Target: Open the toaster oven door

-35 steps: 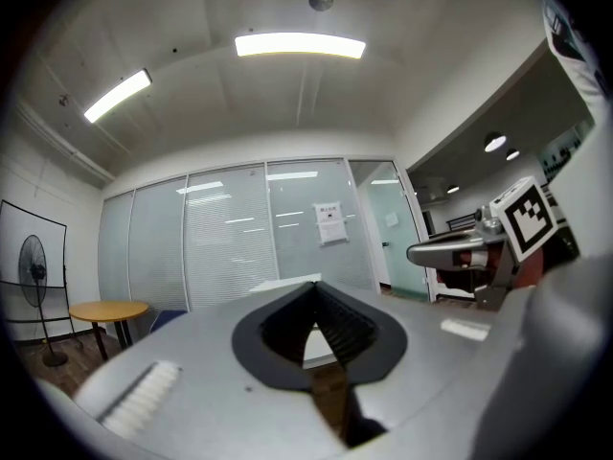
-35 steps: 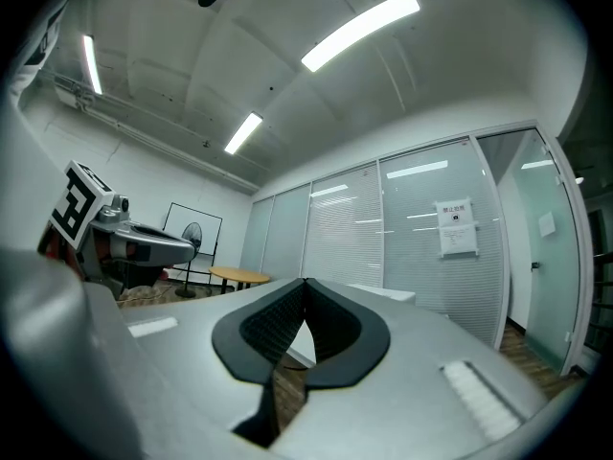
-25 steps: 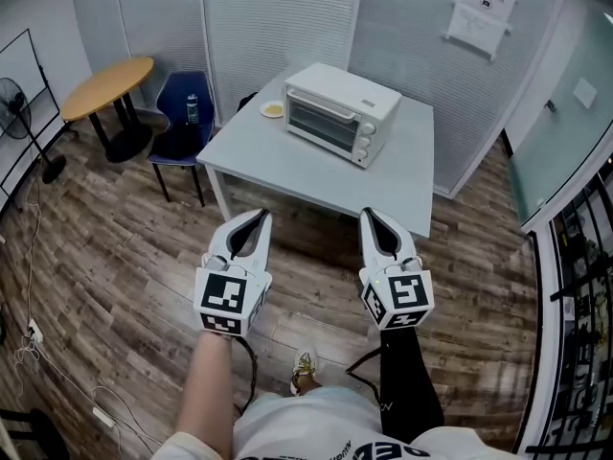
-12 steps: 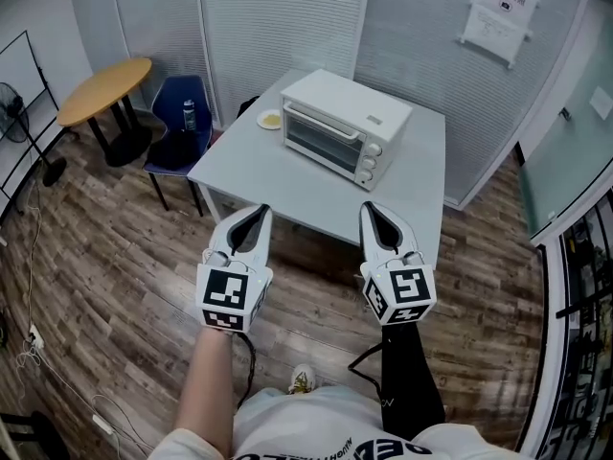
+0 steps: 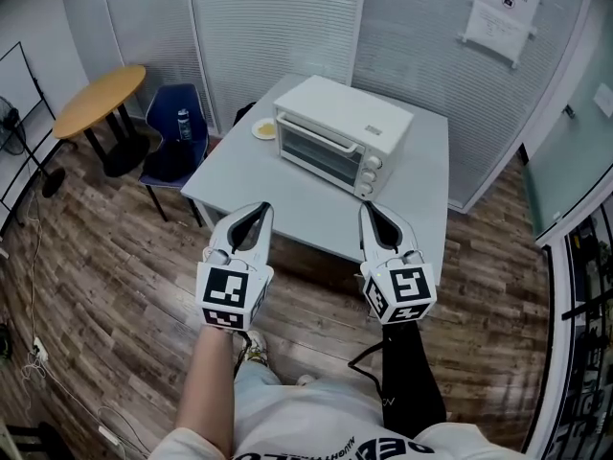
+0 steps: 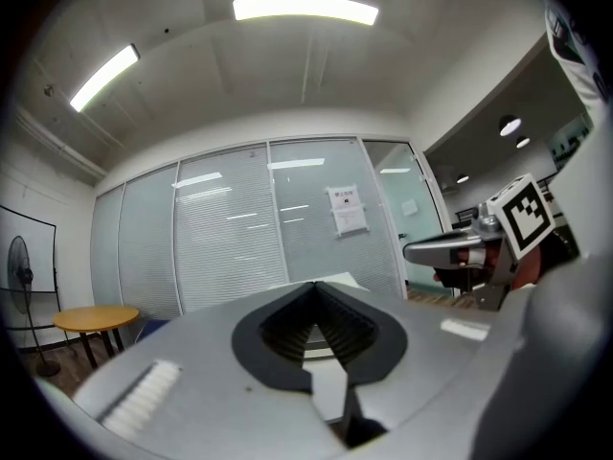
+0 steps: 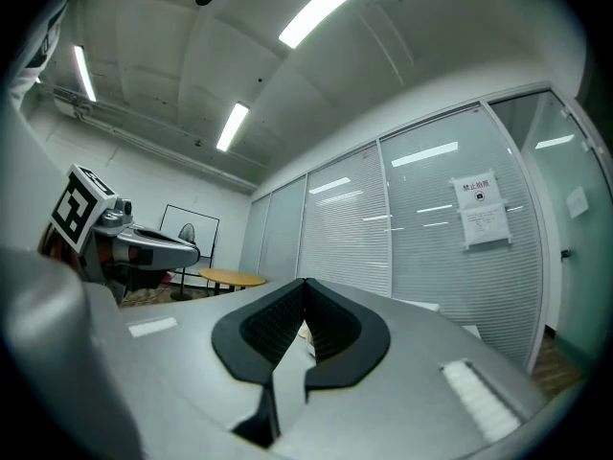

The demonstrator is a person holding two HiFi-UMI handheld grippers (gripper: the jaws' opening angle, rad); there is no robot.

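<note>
left gripper [image 5: 262, 209] and right gripper [image 5: 367, 211] both pinched closed, empty; toaster oven [image 5: 340, 134] closed, on table [image 5: 278, 197]

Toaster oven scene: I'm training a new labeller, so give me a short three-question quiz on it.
1. True or false: the door of the toaster oven is already open.
2. What lies on the table just left of the oven, as the head view shows it? A. a small plate B. a mug C. a frying pan
3. Fill in the missing word: the left gripper and the right gripper both have their jaws ____, with nothing between them.

Key: 1 false, the door is closed. 2 A. 3 shut.
</note>
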